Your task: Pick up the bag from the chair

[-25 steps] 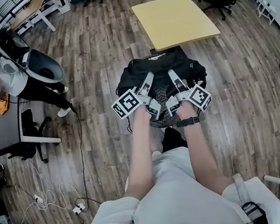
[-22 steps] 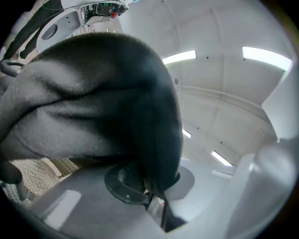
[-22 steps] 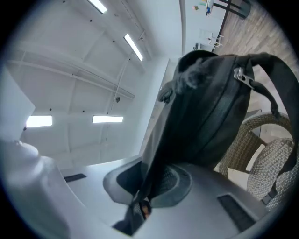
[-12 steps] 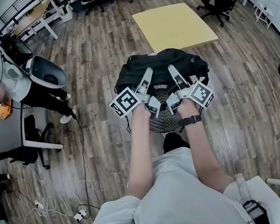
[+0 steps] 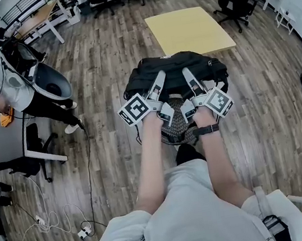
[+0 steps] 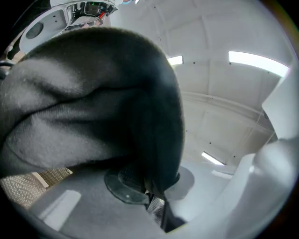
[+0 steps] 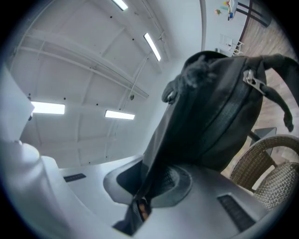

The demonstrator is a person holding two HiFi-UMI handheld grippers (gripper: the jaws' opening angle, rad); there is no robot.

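Bag point(image 5: 171, 63) higher, pinched in both grippers point(image 5: 160, 76) point(image 5: 185, 73)

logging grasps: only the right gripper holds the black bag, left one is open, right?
No: the left gripper is shut on the black bag too; the left gripper view shows fabric pinched between its fingers. The right gripper does hold it.

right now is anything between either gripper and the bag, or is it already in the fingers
Nothing visible stands between them. The left gripper and the right gripper are each shut on a fold of the black backpack, fabric pinched right between the fingers. The woven chair sits below it.
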